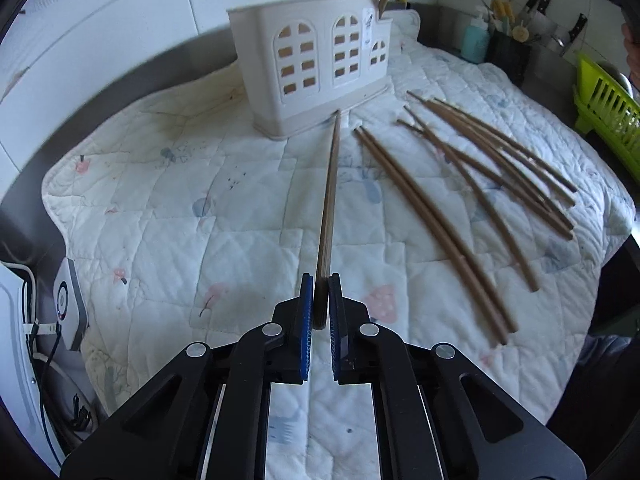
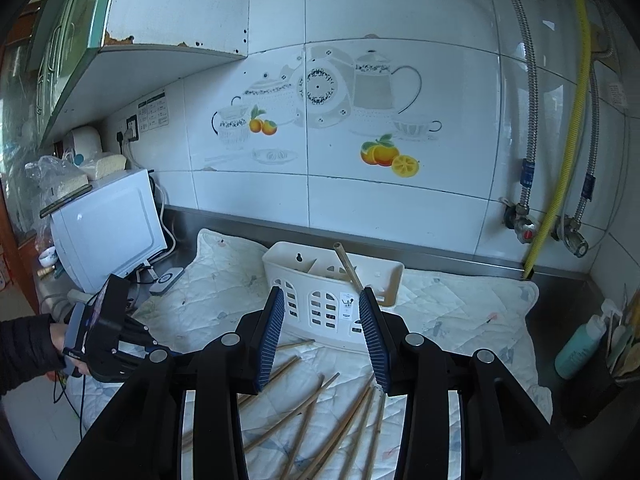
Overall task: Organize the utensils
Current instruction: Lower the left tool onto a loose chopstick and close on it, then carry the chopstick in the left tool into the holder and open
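Left wrist view
L tool [image 1: 319, 300]: pads clamped on one chopstick [image 1: 330, 196], tip pointing at holder base.
Holder [image 1: 312, 60]: upright on quilted mat [image 1: 160, 220], one stick inside.
Loose chopsticks [image 1: 480, 176]: on mat, right of held one.

Right wrist view
R tool [image 2: 322, 334]: jaws partly apart, nothing between, above loose chopsticks, holder beyond.

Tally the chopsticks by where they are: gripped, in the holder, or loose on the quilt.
Gripped chopstick in the left gripper: 1
Standing chopstick in the holder: 1
Loose chopsticks on the quilt: about 8; they overlap, so the exact count is unsure
Total: about 10
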The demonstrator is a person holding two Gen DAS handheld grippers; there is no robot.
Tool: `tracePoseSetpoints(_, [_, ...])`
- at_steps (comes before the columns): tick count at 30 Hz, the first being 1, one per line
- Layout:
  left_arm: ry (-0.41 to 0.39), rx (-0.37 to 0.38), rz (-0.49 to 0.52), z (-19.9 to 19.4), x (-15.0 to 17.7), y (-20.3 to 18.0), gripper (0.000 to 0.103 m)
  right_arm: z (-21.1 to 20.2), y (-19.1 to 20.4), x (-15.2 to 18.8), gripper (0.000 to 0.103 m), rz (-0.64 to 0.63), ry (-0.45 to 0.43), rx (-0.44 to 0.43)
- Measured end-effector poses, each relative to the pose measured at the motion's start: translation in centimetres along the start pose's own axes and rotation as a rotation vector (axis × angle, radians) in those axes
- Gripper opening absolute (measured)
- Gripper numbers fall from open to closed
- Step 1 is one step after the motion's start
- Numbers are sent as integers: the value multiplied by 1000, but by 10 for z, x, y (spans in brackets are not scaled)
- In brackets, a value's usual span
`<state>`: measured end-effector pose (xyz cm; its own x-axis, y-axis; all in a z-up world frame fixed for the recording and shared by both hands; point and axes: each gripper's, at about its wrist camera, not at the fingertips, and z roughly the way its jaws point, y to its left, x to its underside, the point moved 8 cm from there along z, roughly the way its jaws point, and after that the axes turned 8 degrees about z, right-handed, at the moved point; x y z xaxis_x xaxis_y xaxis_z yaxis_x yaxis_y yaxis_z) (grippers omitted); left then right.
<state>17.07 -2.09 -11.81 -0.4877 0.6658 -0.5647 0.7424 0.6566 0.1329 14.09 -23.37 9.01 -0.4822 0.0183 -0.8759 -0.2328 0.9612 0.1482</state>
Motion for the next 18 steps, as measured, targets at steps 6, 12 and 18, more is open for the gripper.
tracePoseSetpoints(6, [-82,-35,-37,-37,-13,-11,5,-18,-2,0,38,14,-27,-4])
tracePoseSetpoints(12, [-206,-63,-109,-80,-43,-7,5,-36,-4,0,38,39,-61,-14])
tracePoseSetpoints(18, [-316,-84,-160,-111,-86,1,5,-52,-11,2,38,75,-86,-18])
